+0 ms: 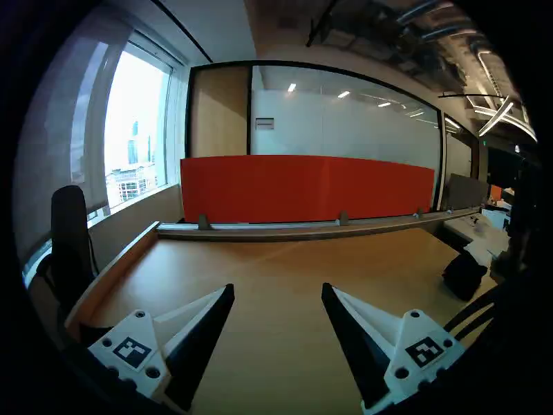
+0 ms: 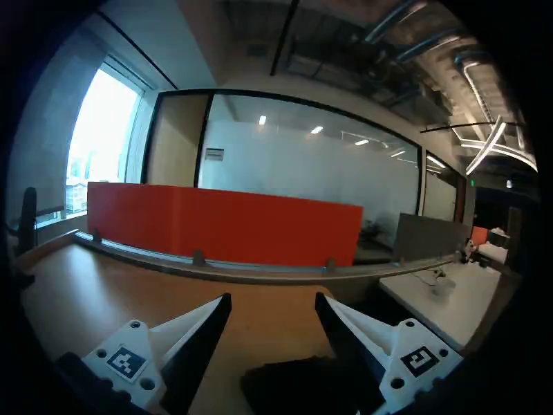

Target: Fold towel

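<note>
- At the right edge of the wooden bench [image 1: 290,270], the left gripper view shows us the towel [image 1: 464,273], a dark crumpled heap lying well apart from the left gripper [image 1: 277,289]
- We see the left gripper's fingers [image 1: 200,325] spread wide over bare wood, with nothing between them
- In the right gripper view the towel [image 2: 294,384] lies on the bench [image 2: 104,297] close to its near edge, low between the fingers [image 2: 197,332] of the right gripper [image 2: 273,297]
- Those fingers also stand wide apart and grip nothing; the one on the right of the view overlaps the dark cloth, and we cannot tell whether it touches it
- Along the far edge of the bench runs an orange partition [image 1: 311,187], with a glass wall [image 1: 345,124] behind it
- Beyond the left edge we see a black chair [image 1: 69,242] and a bright window [image 1: 135,152]
- Past the right edge stands a white desk [image 2: 449,311] carrying a white cup [image 2: 442,286]
</note>
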Motion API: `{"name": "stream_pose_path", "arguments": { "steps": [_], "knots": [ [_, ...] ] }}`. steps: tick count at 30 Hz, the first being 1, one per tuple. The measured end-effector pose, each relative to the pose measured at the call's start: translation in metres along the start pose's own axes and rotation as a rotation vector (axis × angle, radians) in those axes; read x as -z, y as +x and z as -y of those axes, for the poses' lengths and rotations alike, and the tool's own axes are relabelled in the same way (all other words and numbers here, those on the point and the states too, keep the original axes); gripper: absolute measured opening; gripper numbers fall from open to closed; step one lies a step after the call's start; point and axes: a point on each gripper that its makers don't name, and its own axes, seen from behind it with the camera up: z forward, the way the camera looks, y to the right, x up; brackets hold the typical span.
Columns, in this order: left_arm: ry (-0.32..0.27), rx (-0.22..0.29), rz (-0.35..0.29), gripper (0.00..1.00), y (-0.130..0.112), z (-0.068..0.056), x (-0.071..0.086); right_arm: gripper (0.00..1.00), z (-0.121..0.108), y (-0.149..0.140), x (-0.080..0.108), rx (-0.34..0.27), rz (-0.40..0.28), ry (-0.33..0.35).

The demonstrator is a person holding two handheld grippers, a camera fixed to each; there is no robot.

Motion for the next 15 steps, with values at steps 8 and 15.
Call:
{"name": "stream_pose_path", "arguments": {
  "steps": [8,15],
  "knots": [
    [0.008,0.001,-0.069,0.94,0.028,0.013,-0.016,0.93,0.036,0.014,0.003,-0.006,-0.014,0.05],
    [0.016,0.012,-0.126,0.94,0.05,0.023,-0.029,0.94,0.066,0.032,0.006,-0.01,-0.036,0.084]
  ]
}}
